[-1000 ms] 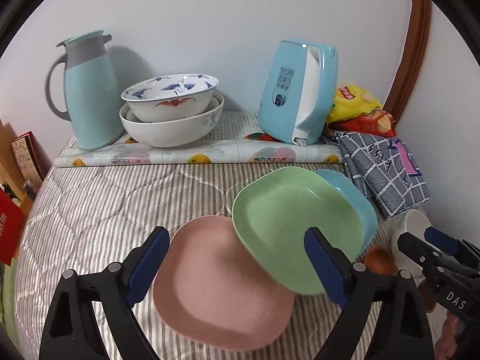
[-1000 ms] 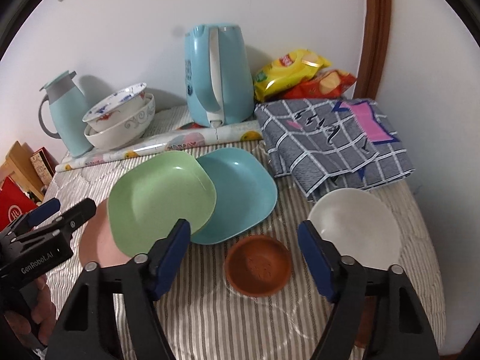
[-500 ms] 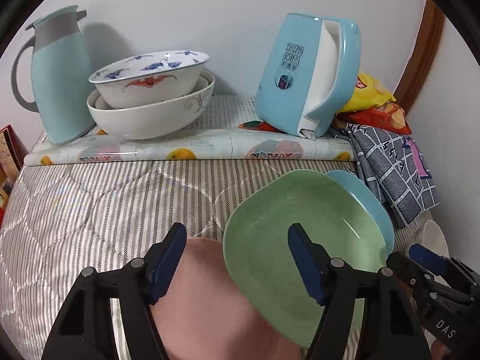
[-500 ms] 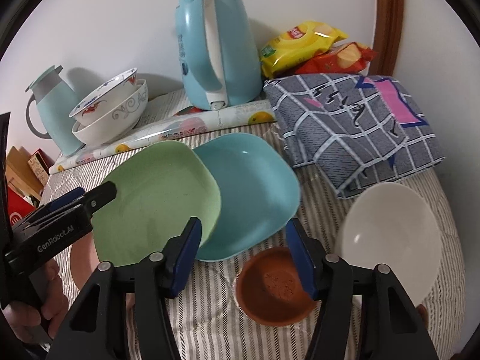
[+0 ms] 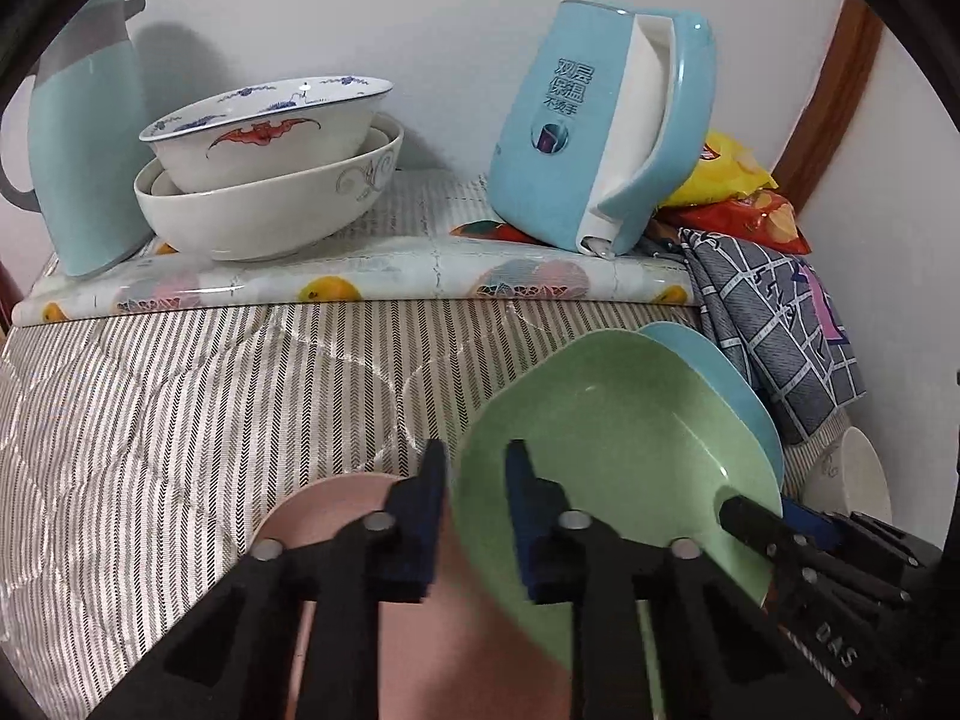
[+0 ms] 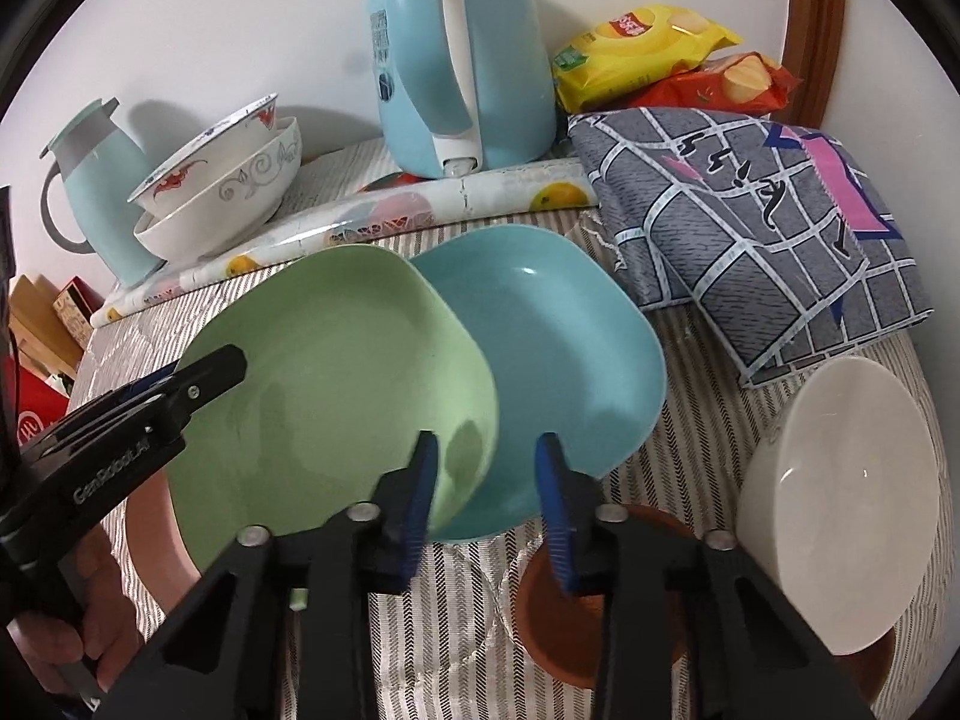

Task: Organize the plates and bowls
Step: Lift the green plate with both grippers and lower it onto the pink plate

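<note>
My left hand-held gripper [image 5: 474, 480] is low, fingers straddling the green plate [image 5: 606, 456] rim, not closed; my right hand-held gripper [image 6: 487, 474] is apart around its other edge.

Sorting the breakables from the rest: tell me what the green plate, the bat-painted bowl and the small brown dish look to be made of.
Green plate: probably plastic or melamine; uniform pastel colour, soft satin sheen, thin rim. Bat-painted bowl: glazed ceramic or porcelain by its look; glossy white with painted blue and red motifs. Small brown dish: perhaps unglazed terracotta; matte, earthy reddish-brown, though partly hidden.
</note>
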Demonstrator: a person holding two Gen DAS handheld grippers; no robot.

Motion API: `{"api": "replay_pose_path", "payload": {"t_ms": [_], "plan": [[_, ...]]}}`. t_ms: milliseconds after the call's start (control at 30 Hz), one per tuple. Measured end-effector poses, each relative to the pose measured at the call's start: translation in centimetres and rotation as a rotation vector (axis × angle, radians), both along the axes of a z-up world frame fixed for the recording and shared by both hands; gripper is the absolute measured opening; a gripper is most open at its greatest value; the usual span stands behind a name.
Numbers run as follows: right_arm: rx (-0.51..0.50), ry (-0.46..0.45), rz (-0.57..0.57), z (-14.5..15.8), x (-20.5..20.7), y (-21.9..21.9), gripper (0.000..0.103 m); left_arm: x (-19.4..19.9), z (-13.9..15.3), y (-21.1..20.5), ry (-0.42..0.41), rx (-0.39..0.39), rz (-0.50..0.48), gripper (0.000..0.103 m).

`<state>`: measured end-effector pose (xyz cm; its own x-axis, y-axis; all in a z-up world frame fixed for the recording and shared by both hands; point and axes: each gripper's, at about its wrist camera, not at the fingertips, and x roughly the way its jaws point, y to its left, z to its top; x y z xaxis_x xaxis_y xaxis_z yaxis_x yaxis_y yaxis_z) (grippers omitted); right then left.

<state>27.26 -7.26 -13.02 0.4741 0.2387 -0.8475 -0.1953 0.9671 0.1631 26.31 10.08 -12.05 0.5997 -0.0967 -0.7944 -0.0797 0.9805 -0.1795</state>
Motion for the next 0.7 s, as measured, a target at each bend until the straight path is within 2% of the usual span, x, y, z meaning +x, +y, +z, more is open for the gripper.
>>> {"api": "replay_pose_path", "payload": {"t_ms": [200,700], "plan": [[-0.031,-0.035,-0.008,0.7,-0.5,0.3,0.012,-1.1,1.0,0.3,-0.022,0.000,0.000,0.011],[-0.025,-0.120,0.021,4.7,-3.4,1.2,0.010,-5.0,4.5,1.5,-0.078,0.000,0.025,0.011]]}}
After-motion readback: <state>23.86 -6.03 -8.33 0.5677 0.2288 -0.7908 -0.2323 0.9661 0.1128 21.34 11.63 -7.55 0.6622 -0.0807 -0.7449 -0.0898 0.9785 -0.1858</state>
